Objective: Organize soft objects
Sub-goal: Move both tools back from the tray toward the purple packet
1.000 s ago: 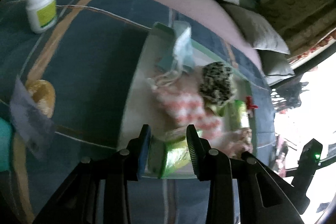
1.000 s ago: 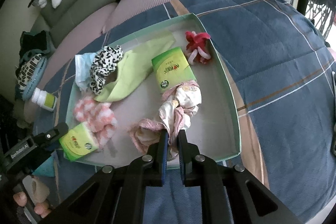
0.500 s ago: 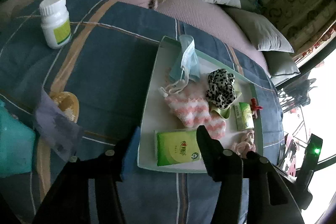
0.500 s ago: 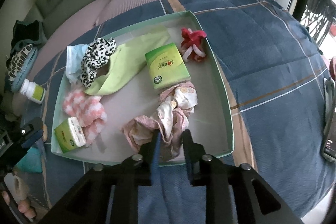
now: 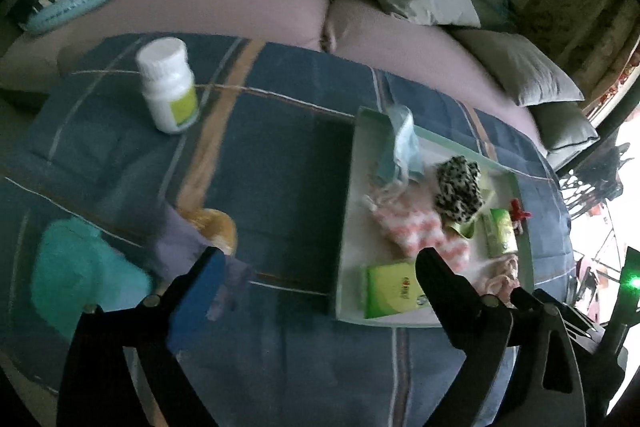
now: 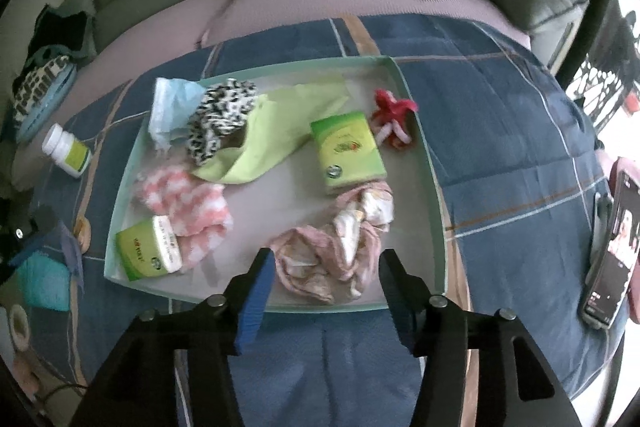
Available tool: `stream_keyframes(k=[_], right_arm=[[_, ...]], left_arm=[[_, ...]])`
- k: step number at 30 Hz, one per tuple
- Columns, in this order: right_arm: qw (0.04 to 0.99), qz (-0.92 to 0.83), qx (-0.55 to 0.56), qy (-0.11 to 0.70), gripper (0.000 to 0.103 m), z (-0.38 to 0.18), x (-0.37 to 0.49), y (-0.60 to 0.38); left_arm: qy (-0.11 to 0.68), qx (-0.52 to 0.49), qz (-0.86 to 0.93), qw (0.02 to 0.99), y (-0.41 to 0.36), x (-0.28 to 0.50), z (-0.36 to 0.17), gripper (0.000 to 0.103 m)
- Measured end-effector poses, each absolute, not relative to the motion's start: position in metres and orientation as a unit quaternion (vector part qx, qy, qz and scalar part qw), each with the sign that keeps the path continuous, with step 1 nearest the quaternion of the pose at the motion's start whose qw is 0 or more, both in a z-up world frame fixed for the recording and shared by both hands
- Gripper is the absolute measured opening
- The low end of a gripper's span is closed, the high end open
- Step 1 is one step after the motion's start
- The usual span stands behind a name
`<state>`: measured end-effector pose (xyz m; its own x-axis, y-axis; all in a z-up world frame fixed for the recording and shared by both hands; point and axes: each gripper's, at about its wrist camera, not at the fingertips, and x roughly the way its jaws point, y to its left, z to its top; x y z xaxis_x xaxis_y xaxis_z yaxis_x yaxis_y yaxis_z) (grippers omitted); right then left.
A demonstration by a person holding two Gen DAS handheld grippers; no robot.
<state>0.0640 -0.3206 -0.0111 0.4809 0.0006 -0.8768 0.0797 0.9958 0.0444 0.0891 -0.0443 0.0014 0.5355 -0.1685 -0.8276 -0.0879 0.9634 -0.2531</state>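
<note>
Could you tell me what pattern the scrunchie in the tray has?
The scrunchie has a black-and-white leopard print, clearest in the right wrist view.

Left tongs opening, empty, beside tray.

surface: blue plaid bedspread | on it: tray, pill bottle, phone

Right tool: jaws opening, nothing pressed; crumpled pink cloth lies just ahead, between the tips. Tray rim crosses directly below the fingers. Bare tray floor ahead-left, between cloth and striped pink sock. Green tissue pack blocks straight ahead beyond the cloth.

Left tool: jaws opening, empty. Open blue blanket ahead, clear up to the white bottle. Tray wall and second tissue pack close at its right finger; purple scrap by the left.
</note>
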Motion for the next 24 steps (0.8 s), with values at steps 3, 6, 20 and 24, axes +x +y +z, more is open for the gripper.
stream_keyframes(k=[3, 6, 20, 24], right_arm=[[0.862, -0.016, 0.027, 0.507, 0.072, -0.009, 0.064, -0.31], [0.861, -0.009, 0.018, 0.508, 0.072, -0.008, 0.065, -0.3], [0.867, 0.052, -0.006, 0.496, 0.074, 0.009, 0.068, -0.237], [0.867, 0.077, -0.015, 0.491, 0.074, 0.012, 0.071, -0.209]], left_arm=[[0.476, -0.13, -0.004, 0.87, -0.032, 0.086, 0.008, 0.1], [0.469, -0.133, 0.013, 0.873, -0.019, 0.082, 0.015, 0.1], [0.464, -0.147, 0.061, 0.872, 0.052, 0.069, 0.041, 0.101], [0.475, -0.15, 0.077, 0.864, 0.077, 0.068, 0.041, 0.101]])
